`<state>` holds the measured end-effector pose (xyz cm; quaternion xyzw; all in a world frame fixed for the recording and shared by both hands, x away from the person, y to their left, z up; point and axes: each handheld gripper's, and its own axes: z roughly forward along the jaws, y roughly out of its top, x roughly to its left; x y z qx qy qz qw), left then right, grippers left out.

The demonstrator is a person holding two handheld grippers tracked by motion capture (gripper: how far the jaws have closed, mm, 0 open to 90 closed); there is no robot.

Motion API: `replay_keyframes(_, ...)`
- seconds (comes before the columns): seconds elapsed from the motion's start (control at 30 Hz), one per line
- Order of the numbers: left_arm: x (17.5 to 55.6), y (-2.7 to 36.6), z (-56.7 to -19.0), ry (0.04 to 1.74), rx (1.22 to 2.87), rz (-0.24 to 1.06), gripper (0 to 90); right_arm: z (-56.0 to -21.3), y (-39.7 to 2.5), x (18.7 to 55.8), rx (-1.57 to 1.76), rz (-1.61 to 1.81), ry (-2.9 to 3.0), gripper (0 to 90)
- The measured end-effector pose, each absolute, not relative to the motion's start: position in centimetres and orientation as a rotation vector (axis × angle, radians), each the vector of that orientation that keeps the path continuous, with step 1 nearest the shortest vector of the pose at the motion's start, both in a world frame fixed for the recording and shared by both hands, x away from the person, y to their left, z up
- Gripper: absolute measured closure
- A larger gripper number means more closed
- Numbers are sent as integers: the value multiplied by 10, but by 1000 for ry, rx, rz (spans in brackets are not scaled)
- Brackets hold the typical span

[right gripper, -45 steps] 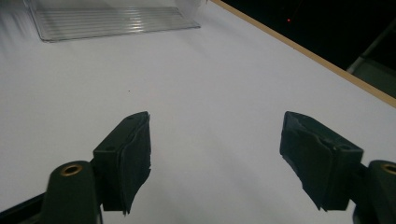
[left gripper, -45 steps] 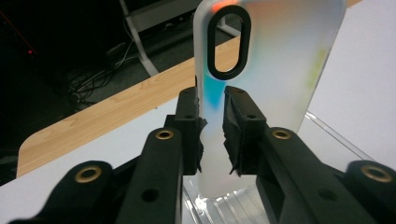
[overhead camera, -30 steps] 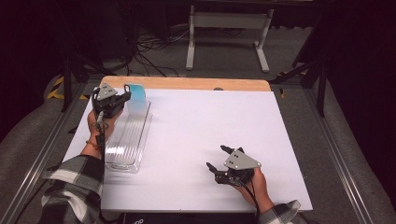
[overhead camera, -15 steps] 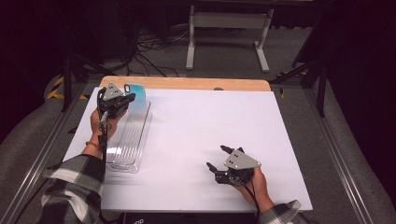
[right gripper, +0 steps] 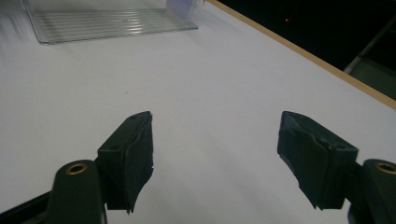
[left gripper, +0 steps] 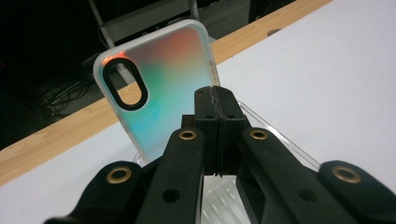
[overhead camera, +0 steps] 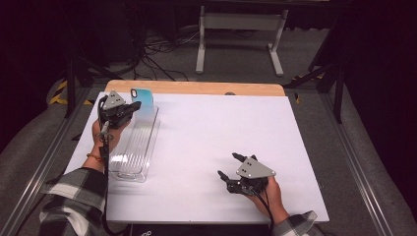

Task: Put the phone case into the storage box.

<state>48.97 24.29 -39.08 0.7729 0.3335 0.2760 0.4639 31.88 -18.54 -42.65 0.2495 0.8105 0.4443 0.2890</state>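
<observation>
Your left gripper (overhead camera: pixel 132 107) pinches the phone case (overhead camera: pixel 144 99) over the clear tray (overhead camera: pixel 132 156) — right gripper (overhead camera: pixel 229 166) gapes, surface (overhead camera: pixel 221 128) around it bare.

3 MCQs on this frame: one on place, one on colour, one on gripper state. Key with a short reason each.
1. Where does the phone case stand?
A. at the far end of the clear tray
B. beside the right hand-held gripper
C. on the floor

2. What colour is the phone case?
A. solid black
B. iridescent teal with an orange tint
C. plain yellow

3. How do the jaws of the left hand-held gripper stand?
A. wide open
B. pressed together
C. clamped around the tray wall

Key: 1 A, the high view shows it upright at the tray's far end. 2 B, the left gripper view shows the sheen. 3 B, no gap shows between the pads.
</observation>
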Motion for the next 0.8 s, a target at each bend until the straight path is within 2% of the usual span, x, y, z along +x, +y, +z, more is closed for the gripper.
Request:
replay_keyframes(0.57, 471, 252, -395, 795, 1864, 653, 894, -425, -186, 318, 656, 1212, 2156, 277)
replay_keyframes(0.8, 465, 251, -397, 784, 1856, 653, 861, -424, -186, 317, 655, 1226, 2147, 277)
